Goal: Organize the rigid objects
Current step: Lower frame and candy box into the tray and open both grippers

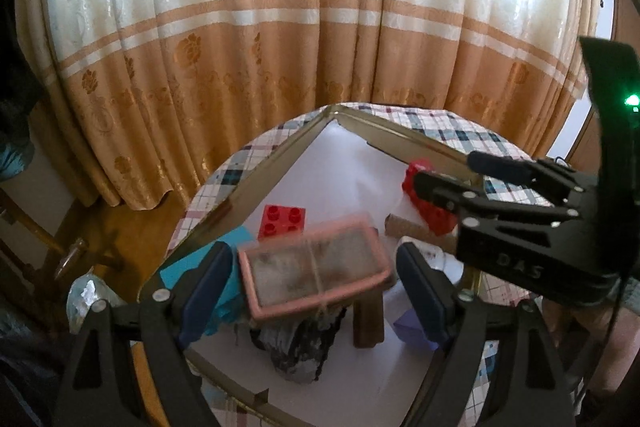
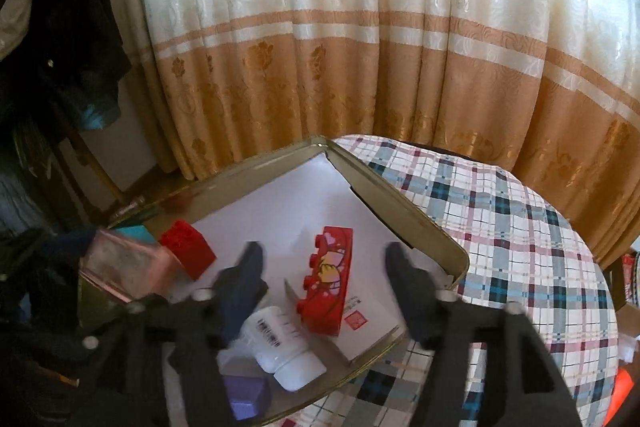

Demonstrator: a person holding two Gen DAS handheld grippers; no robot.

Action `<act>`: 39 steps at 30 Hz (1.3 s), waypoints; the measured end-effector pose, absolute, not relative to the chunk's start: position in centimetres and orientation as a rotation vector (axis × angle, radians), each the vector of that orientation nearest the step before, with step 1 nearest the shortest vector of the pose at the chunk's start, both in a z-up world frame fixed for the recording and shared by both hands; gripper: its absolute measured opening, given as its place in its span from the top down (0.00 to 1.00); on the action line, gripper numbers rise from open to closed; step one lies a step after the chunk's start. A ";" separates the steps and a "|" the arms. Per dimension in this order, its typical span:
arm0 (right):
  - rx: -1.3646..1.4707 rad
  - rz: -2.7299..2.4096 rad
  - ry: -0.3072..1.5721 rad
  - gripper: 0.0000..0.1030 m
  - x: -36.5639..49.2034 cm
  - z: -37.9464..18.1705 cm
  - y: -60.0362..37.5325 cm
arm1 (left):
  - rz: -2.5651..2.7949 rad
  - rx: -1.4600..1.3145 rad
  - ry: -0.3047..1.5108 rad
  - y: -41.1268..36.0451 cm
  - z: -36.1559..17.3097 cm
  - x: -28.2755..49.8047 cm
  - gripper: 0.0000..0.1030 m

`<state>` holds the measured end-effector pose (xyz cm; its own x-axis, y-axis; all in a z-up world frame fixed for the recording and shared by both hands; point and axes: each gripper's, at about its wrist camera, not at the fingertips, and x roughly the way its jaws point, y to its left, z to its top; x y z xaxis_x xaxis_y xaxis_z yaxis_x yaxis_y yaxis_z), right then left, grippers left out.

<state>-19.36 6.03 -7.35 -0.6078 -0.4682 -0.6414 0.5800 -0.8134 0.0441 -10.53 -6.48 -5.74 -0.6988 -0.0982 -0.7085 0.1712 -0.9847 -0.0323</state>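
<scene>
Pink-rimmed rectangular mesh tray sits blurred between the spread left tongs, pads apart from it; long red printed toy brick lies between the open right tongs, untouched, inside the metal tray

Two grippers, both tipped downward

The left gripper has its fingers spread wide apart. The right gripper also has its fingers apart, gripping nothing.
</scene>
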 end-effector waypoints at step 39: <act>0.813 -2.373 0.120 0.33 -14.8 -4.6 8.3 | -2.719 1.023 0.127 -8.2 -3.2 -6.9 0.01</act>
